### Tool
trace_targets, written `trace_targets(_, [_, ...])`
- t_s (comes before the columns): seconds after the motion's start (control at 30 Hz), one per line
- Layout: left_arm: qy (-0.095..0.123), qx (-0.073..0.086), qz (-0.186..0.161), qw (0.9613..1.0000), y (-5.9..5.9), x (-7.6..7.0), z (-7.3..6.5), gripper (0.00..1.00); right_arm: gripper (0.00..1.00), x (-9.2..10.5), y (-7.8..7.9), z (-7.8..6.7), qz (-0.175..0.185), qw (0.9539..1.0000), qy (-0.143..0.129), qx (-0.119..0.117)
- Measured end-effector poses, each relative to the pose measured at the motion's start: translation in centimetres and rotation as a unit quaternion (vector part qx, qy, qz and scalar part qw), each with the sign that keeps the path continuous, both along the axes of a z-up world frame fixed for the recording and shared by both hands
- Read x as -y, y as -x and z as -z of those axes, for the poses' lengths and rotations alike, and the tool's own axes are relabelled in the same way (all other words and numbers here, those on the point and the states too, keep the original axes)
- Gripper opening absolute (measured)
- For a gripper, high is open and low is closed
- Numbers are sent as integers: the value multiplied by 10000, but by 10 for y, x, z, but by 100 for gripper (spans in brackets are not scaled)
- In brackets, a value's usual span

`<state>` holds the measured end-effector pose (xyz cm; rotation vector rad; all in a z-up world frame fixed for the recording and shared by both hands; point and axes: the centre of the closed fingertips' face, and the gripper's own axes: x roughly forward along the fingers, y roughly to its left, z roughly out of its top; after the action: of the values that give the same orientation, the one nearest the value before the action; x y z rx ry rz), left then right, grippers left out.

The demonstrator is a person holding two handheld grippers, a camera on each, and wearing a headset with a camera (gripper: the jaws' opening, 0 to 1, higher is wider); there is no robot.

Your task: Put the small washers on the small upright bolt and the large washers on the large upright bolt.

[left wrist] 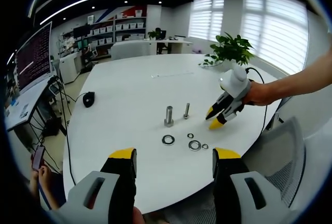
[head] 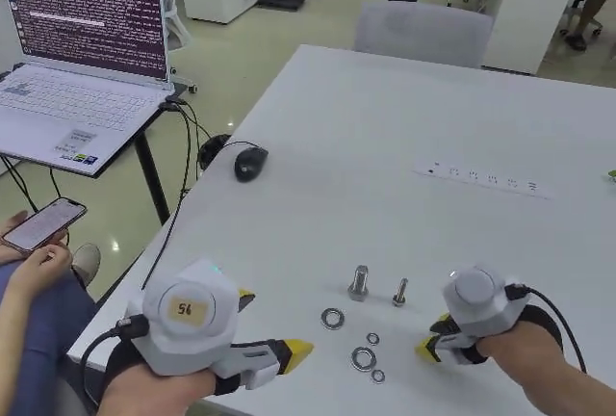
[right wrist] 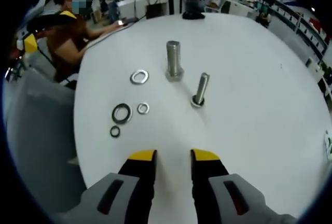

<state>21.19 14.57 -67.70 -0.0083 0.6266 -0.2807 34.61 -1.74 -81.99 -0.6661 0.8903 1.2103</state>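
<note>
The left gripper (left wrist: 175, 156) is held wide open, and nothing is gripped between its jaws. It is held over the near edge of the white table (head: 385, 117). The right gripper (right wrist: 174, 156) is open only a little, and nothing is held in it either. It is seen low over the table, near the same edge, further to the right (head: 435, 334).

Between the two grippers, four washers are laid flat on the table, and none is on a bolt. One large washer (head: 333, 318) is set alone just in front of the large bolt (head: 358, 282). The other large washer (head: 363, 358) is placed closer to the near edge, with one small washer (head: 372, 339) just behind it and another small washer (head: 378, 376) just in front. Both bolts are stood upright, with the small bolt (head: 399, 292) just to the right of the large one.

Further back, a black mouse (head: 249, 162) is seen by the left edge, and a power strip (head: 481, 180) is laid toward the far right.
</note>
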Motion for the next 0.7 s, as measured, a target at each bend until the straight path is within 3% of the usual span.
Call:
trace_targets(0.3, [-9,46,23,10000,1,-1,-2,59,30,2,26,0,93,9997,-200,-139])
trace_targets(0.43, [37,130,-16,9999,0,0,-6,59,31,-11,43,0,-90,9993,-294,-199])
trace_targets(0.7, [17,102,87,9999,-1,3,-6,59,31,-44,62,4,-519,9976,-374,-260])
